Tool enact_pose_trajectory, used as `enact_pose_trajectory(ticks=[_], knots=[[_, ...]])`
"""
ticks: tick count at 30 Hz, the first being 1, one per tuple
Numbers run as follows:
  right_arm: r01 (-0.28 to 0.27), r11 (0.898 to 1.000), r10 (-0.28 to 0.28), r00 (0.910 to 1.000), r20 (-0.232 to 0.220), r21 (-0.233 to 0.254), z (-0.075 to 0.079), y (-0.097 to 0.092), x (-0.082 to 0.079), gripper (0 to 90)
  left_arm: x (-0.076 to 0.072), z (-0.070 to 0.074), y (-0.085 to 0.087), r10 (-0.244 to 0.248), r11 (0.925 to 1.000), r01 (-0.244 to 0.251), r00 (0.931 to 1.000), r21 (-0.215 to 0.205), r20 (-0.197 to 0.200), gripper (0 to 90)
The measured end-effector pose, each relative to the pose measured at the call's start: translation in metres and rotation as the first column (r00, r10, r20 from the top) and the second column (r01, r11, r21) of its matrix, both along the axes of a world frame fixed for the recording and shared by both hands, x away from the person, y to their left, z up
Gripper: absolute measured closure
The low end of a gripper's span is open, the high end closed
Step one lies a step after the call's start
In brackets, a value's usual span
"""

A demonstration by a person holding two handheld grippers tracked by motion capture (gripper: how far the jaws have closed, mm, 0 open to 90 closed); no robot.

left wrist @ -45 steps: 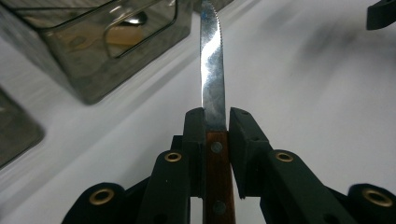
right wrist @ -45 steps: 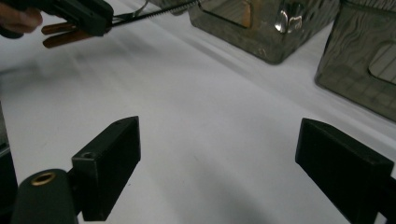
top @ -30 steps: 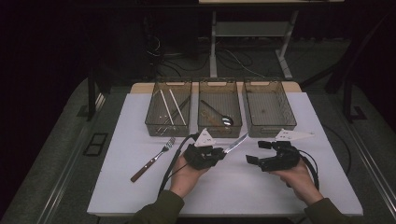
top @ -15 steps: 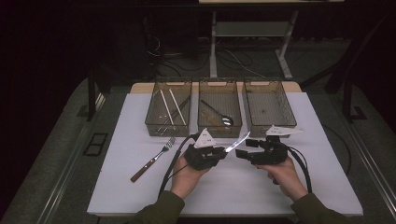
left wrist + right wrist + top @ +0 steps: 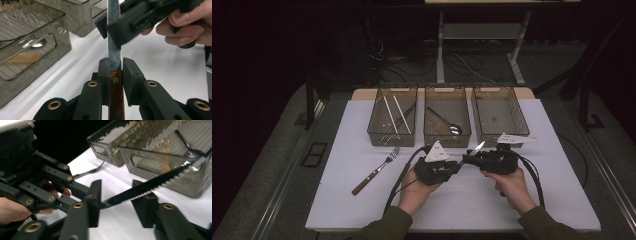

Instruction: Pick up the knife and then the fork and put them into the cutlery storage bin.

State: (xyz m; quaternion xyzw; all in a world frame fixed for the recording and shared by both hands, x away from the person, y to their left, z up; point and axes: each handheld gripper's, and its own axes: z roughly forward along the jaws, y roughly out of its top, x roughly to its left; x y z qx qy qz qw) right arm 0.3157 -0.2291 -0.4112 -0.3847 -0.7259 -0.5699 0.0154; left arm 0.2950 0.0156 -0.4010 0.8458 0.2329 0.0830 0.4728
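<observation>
step: passing knife [image 5: 114, 50] between tongs, above table's [image 5: 362, 210] middle, before the bins | left tongs [image 5: 451, 166] clamp its handle | right tongs [image 5: 468, 159] have just been closing round the blade, one pad touching | next: right clamps, left lets go

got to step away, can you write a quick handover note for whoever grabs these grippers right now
Left gripper: shut on the knife at the top of its wooden handle.
Right gripper: jaws have just been closing around the blade, not clearly clamped yet.
The knife is held above the table, in front of the middle bin.
Fork lies on the table at left.
Done: knife lifted. Left: finish the handover, bin the knife, then the fork.
</observation>
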Motion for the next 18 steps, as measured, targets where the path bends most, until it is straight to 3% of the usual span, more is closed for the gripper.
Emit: enact_pose_trajectory(ticks=[4,14,18], knots=[[-0.018,1.000,0.018,0.9997,0.015,0.004,0.002,0.000,-0.001,73.1,-0.001,0.000,-0.002,-0.012,0.9999,0.012,0.9999,-0.001,0.001,76.5],[-0.070,0.997,0.068,0.9960,0.058,0.039,0.016,0.006,-0.006,85.0,-0.001,0.002,-0.001,-0.030,0.9991,0.031,0.9993,-0.029,0.023,76.1],[-0.079,0.996,0.077,0.9940,0.078,0.028,0.020,0.007,-0.008,89.3,0.000,0.002,0.001,-0.044,0.9980,0.045,0.9987,-0.044,0.025,75.1]])
